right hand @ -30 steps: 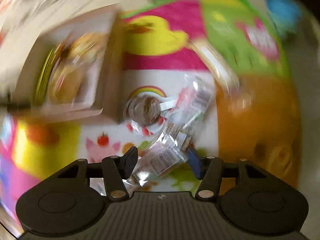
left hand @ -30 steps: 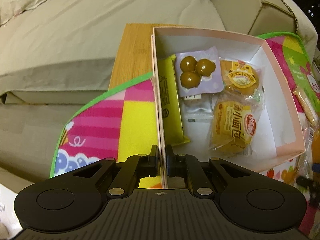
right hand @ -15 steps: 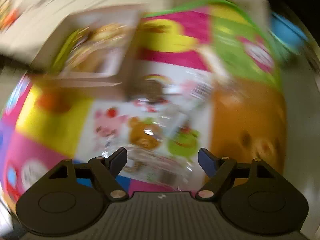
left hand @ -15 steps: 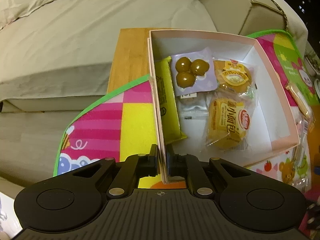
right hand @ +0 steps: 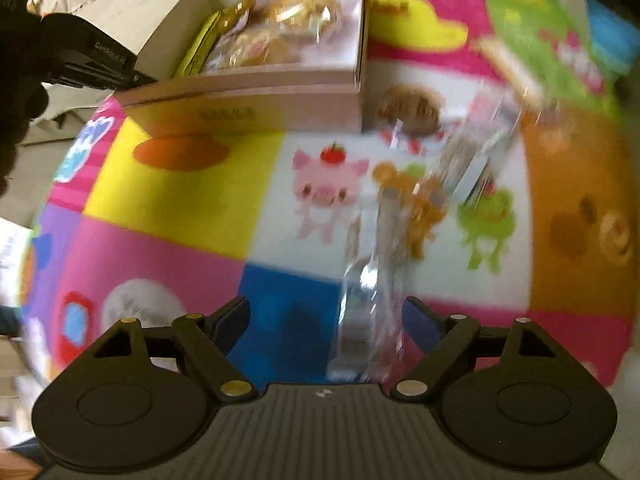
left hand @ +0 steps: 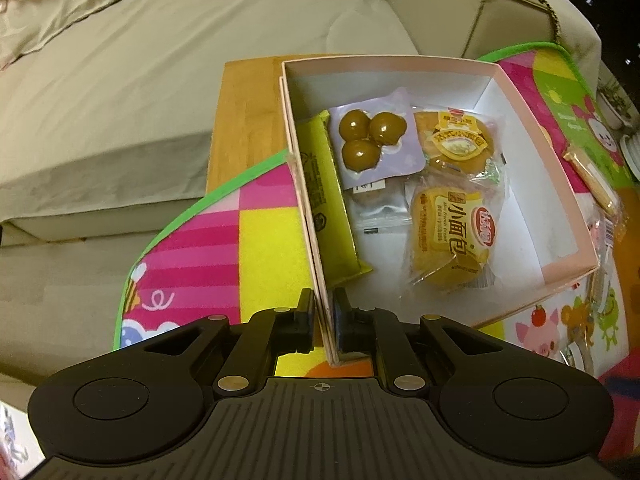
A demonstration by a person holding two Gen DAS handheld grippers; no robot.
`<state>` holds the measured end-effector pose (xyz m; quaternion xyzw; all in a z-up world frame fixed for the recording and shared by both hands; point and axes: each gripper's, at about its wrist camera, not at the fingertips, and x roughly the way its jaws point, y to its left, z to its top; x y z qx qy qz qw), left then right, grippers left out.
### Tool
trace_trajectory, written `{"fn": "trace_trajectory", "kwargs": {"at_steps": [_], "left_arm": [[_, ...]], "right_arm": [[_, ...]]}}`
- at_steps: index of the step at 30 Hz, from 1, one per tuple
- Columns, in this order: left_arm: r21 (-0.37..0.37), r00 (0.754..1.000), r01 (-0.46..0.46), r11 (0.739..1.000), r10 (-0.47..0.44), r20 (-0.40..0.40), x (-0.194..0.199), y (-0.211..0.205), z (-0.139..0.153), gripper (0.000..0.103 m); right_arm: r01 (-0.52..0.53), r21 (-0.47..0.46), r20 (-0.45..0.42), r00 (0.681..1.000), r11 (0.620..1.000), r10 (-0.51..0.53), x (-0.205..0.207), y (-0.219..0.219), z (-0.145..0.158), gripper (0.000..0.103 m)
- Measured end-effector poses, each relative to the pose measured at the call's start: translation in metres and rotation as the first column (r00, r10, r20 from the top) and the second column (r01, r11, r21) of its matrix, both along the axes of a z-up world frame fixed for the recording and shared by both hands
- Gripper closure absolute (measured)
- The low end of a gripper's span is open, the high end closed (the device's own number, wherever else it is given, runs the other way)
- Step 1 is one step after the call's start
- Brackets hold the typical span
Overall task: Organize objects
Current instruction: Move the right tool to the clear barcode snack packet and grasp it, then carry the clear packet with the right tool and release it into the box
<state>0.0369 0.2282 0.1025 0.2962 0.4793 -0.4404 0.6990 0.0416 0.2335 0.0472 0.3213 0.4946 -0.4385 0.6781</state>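
A pink open box (left hand: 532, 120) sits on a colourful cartoon mat (left hand: 192, 248). It holds several wrapped snacks: a purple pack of three brown balls (left hand: 372, 136), two yellow bread packets (left hand: 452, 236) and a yellow-green packet (left hand: 324, 200). My left gripper (left hand: 322, 322) is shut on the box's left wall. In the right wrist view my right gripper (right hand: 326, 318) is open above the mat, with a clear plastic wrapper (right hand: 372, 308) between its fingers. The box (right hand: 256, 92) lies beyond it, with the left gripper (right hand: 92, 64) on its wall.
A beige sofa (left hand: 160, 60) fills the far left. A wooden board (left hand: 244, 120) lies under the mat's far edge. More clear-wrapped snacks (right hand: 472, 152) and a round brown biscuit (right hand: 412, 108) lie on the mat right of the box. A long biscuit pack (left hand: 592, 176) lies beyond.
The right gripper has swung back and left over the mat and opened wider, its view still blurred. The left gripper keeps its hold on the box wall; the box has shifted slightly.
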Motion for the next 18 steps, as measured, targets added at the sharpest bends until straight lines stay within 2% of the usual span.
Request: {"fn": "trace_trajectory", "kwargs": {"at_steps": [2,4,5,7,8,9,13,18], "left_arm": [[-0.003,1.000,0.011,1.000,-0.011,0.000,0.000,0.000,0.000,0.091],[-0.007,1.000,0.019,1.000,-0.019,-0.004,0.001,0.001,0.000,0.090],[-0.008,1.000,0.025,1.000,-0.025,-0.005,0.001,0.001,0.000,0.090],[-0.008,0.999,0.034,0.999,-0.034,-0.006,0.001,0.001,0.000,0.090],[-0.008,0.999,0.035,0.999,-0.035,-0.008,0.001,0.001,0.000,0.090],[-0.007,0.999,0.035,0.999,-0.035,-0.010,0.002,0.000,0.000,0.090],[0.009,0.999,0.024,1.000,-0.024,-0.027,0.004,0.000,0.001,0.090],[0.020,1.000,0.017,1.000,-0.017,-0.017,0.002,-0.001,0.002,0.091]], "right_arm": [[0.040,-0.034,-0.035,0.999,0.999,-0.041,0.002,-0.008,-0.004,0.019],[0.105,-0.034,-0.037,0.994,0.994,-0.106,-0.001,-0.016,-0.008,0.023],[0.127,-0.026,-0.033,0.991,0.992,-0.128,-0.003,-0.020,-0.012,0.035],[0.150,-0.017,-0.045,0.988,0.988,-0.151,-0.002,-0.023,-0.017,0.043],[0.145,-0.020,-0.052,0.988,0.989,-0.146,-0.001,-0.021,-0.015,0.058],[0.135,-0.016,-0.061,0.989,0.991,-0.136,0.002,-0.019,-0.013,0.069],[0.142,0.037,-0.039,0.989,0.989,-0.140,0.007,-0.003,0.007,0.070],[0.159,-0.017,0.002,0.987,0.987,-0.159,0.014,0.013,0.076,0.070]]}}
